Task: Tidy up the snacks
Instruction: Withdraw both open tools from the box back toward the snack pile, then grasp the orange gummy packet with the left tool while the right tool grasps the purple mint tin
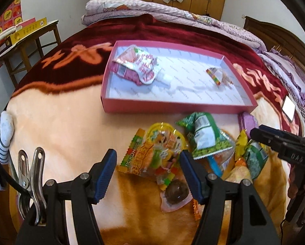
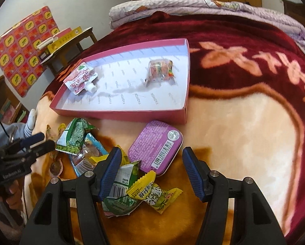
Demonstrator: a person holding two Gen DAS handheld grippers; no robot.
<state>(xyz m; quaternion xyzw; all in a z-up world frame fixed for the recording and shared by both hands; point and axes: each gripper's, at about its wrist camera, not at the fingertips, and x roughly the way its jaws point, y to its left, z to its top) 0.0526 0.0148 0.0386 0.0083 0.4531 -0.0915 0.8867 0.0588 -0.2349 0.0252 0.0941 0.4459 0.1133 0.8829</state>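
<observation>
A pink tray [image 1: 172, 108] lies on the blanket and holds a spouted drink pouch [image 1: 140, 65] and a small candy pack [image 1: 215, 74]. In front of it lies a heap of snacks. My left gripper [image 1: 148, 166] is open above an orange gummy pack [image 1: 152, 153], beside a brown jelly cup [image 1: 176, 192] and a green packet [image 1: 203, 136]. My right gripper [image 2: 151, 164] is open over a purple tin [image 2: 156, 147], a yellow candy [image 2: 154, 197] and a green wrapper [image 2: 122, 196]; no pad presses on anything. Each gripper shows in the other's view: right gripper [image 1: 256, 132], left gripper [image 2: 42, 140].
A folded quilt [image 1: 152, 10] lies at the bed's far end. A wooden stool [image 1: 30, 34] with a yellow box stands left of the bed, near a red patterned box [image 2: 26, 51]. A phone [image 1: 289, 108] rests at the right. A person's socked foot [image 1: 3, 130] is at the left edge.
</observation>
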